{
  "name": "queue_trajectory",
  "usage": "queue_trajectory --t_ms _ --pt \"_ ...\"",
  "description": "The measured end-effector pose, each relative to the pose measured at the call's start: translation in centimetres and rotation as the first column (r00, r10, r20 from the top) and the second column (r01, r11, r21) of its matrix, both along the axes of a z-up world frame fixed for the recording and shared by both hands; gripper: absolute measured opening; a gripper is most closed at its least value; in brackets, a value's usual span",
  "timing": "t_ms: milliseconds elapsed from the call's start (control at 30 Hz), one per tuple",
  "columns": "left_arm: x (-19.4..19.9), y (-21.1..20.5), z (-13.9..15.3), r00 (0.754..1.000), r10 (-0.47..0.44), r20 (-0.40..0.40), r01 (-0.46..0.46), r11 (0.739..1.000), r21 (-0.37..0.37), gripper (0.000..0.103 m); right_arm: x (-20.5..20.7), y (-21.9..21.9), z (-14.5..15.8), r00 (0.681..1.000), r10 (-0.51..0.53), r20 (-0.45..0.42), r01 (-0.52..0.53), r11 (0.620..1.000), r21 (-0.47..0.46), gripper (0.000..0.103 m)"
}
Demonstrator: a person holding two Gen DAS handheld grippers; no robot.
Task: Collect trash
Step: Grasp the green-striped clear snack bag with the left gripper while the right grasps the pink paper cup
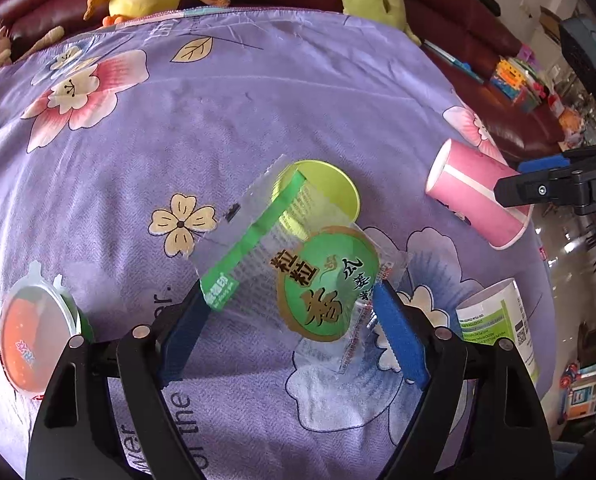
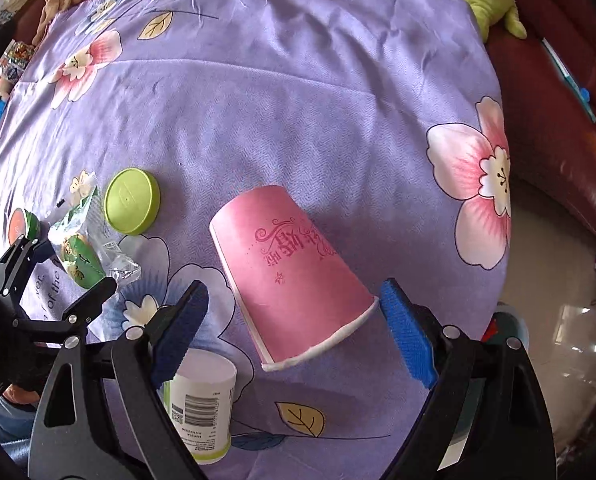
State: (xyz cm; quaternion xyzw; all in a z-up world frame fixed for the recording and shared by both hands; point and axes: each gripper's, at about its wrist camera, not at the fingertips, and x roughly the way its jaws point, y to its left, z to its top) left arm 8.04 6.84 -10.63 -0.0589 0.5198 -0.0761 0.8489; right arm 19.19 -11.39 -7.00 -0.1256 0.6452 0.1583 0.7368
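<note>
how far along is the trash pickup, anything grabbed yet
Nothing looks collected yet, and no bin shows. In hand: the left gripper is open around the clear snack wrapper, and the right gripper is open around the pink paper cup lying on its side; neither is clamped. Still left on the purple cloth: green lid, white container, orange jelly cup.

Surface: purple floral cloth (image 1: 226, 128), creased, with printed flowers, leaves and some lettering.
Centre: clear wrapper with a green label (image 1: 298, 276), lying partly over a flat lime-green lid (image 2: 132, 201).
Right: pink paper cup (image 2: 294, 280) on its side.
Near edge: white container with green print and a barcode (image 2: 204, 404), tipped over.
Left: orange sealed tub (image 1: 34, 332).
</note>
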Motion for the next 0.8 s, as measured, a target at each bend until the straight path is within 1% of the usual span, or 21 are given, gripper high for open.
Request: queue_trajectory --t_ms 67,167,200,233,267,300,333,367,433,567,800 --pt "0.1 -0.6 -0.1 1.0 -0.005 0.003 0.005 1.0 0.029 0.086 0.2 0.3 -0.8 1.0 0.016 -0.008 -0.016 1.0 -0.004 0.084" --pt "0.3 -1.6 -0.2 1.0 -0.029 0.005 0.029 0.997 0.065 0.087 0.1 0.0 -1.6 1.0 0.006 -0.008 -0.006 1.0 0.007 0.083" --pt "0.4 -1.8 -0.3 0.999 -0.032 0.005 0.032 0.997 0.072 0.087 -0.1 -0.1 -1.9 1.0 0.009 -0.006 -0.009 1.0 0.007 0.074" --pt "0.5 -1.9 -0.3 0.999 -0.034 0.007 0.033 0.997 0.075 0.082 -0.3 -0.3 -2.0 1.0 0.007 -0.003 -0.007 1.0 0.011 0.073" --pt "0.6 -2.1 -0.2 0.999 -0.034 0.016 0.033 0.996 0.079 0.074 -0.4 -0.6 -2.0 1.0 -0.004 0.009 0.004 1.0 0.028 0.072" --pt "0.6 -2.2 0.0 0.999 -0.035 0.024 0.033 0.996 0.08 0.057 -0.5 -0.9 -1.9 1.0 -0.017 0.011 0.016 0.999 0.045 0.072" --pt "0.7 -2.1 0.2 0.999 -0.037 0.019 0.036 0.998 0.048 0.043 -0.6 -1.2 -1.7 1.0 -0.029 0.01 0.029 0.998 0.064 0.072" --pt "0.8 -1.9 0.3 0.999 -0.031 0.013 0.03 0.999 0.021 0.043 -0.8 -1.5 -1.5 0.999 -0.041 0.012 0.04 0.996 0.083 0.071" --pt "0.8 -1.7 0.7 1.0 -0.015 0.027 0.014 0.999 0.029 0.041 -1.2 -2.2 -1.1 0.998 -0.062 0.018 0.059 0.992 0.115 0.071" --pt "0.6 -1.3 1.2 1.0 -0.003 0.023 0.002 1.0 0.014 0.04 -2.2 -4.1 0.1 0.994 -0.105 0.018 0.1 0.979 0.179 0.071" --pt "-0.4 -1.3 4.1 0.998 0.009 0.062 -0.01 1.0 0.005 0.04 -4.3 -7.5 2.4 0.981 -0.192 0.035 0.176 0.947 0.27 0.071"
